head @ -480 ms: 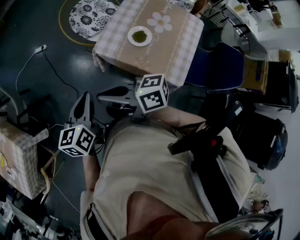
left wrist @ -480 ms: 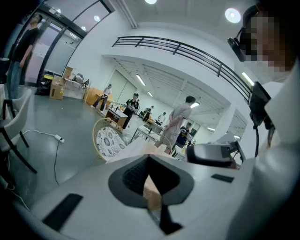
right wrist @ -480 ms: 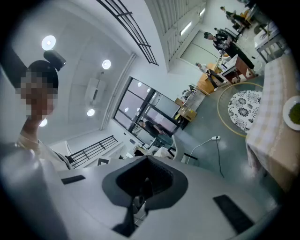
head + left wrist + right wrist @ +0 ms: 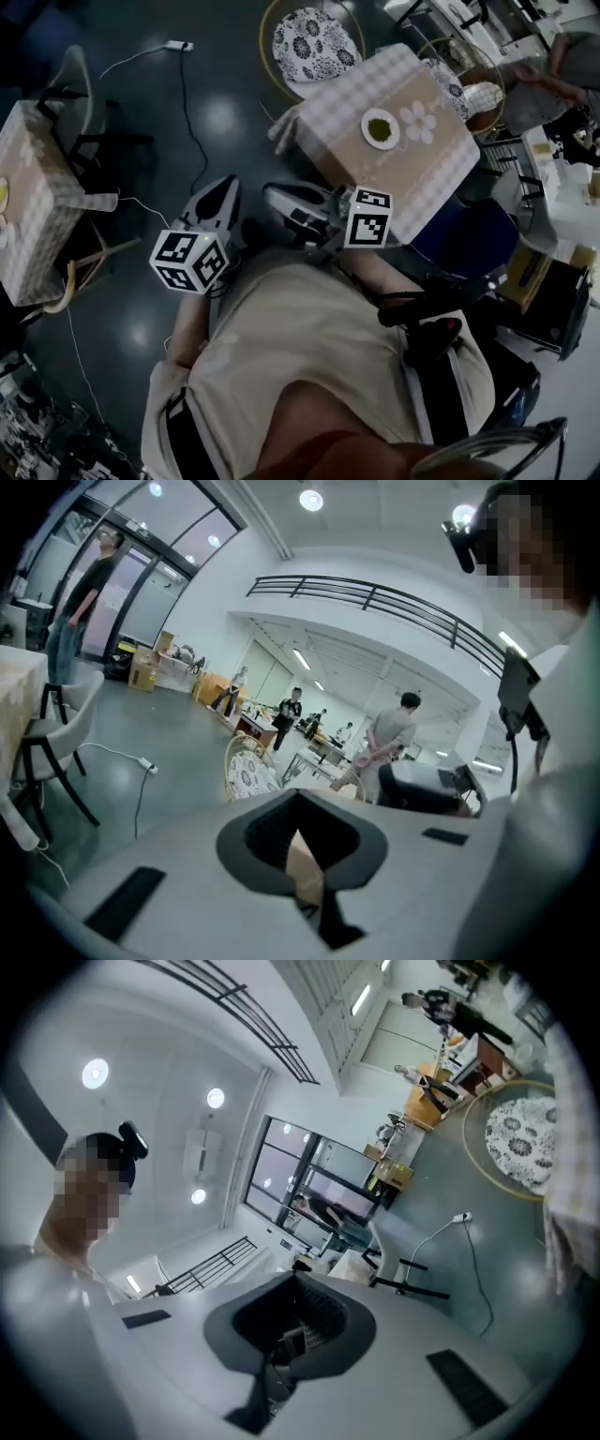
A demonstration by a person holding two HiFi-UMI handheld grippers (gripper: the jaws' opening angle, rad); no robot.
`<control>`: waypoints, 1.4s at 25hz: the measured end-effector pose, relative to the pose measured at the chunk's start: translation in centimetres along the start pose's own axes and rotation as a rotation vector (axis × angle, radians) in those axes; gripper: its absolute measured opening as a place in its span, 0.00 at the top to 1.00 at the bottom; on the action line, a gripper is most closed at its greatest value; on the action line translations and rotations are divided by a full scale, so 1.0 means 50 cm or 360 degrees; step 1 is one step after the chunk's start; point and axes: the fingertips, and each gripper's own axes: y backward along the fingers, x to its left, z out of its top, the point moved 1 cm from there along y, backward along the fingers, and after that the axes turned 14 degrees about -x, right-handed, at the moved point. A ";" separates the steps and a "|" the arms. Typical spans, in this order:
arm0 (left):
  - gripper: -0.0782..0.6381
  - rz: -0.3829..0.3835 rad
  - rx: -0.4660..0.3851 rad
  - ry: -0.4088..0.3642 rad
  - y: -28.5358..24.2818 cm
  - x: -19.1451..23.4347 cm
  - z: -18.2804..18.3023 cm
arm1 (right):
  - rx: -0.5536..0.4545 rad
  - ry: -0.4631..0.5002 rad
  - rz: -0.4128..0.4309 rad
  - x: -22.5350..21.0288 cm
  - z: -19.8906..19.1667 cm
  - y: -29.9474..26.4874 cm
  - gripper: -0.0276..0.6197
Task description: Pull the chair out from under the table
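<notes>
A table [image 4: 441, 178] with a checked cloth and a plate [image 4: 380, 128] of greens stands at the upper right of the head view. A dark blue chair [image 4: 461, 242] sits against its near right side, partly under the cloth. Both grippers hover close to the person's body, short of the table. My left gripper [image 4: 228, 185] is shut and empty, its marker cube [image 4: 190, 260] behind it. My right gripper [image 4: 273, 195] is shut too, pointing left, away from the chair. In the gripper views the left gripper [image 4: 300, 797] and the right gripper [image 4: 295, 1281] hold nothing.
A round wicker chair [image 4: 314, 42] with a patterned cushion stands beyond the table. A second clothed table [image 4: 33, 187] and a grey chair [image 4: 75, 84] are at the left. A power strip [image 4: 178, 45] with its cable lies on the dark floor. People stand far off [image 4: 394, 733].
The head view has swung, so the clothed table now sits further right and the left table shows more. Both grippers stay shut near the body; the right cube sits lower and further right.
</notes>
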 end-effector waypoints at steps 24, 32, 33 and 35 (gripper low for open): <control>0.89 0.0398 -0.0240 0.0050 0.033 0.138 0.080 | 0.0473 0.0349 0.0319 -0.021 -0.018 -0.184 0.94; 0.89 0.0615 -0.0241 0.0018 -0.083 0.164 0.120 | 0.0559 0.0229 0.0411 -0.105 0.098 -0.213 0.94; 0.89 0.0634 -0.0234 0.0018 -0.098 0.166 0.121 | 0.0575 0.0214 0.0418 -0.118 0.110 -0.214 0.94; 0.89 0.0675 -0.0231 0.0008 -0.110 0.168 0.119 | 0.0618 0.0185 0.0443 -0.135 0.114 -0.216 0.94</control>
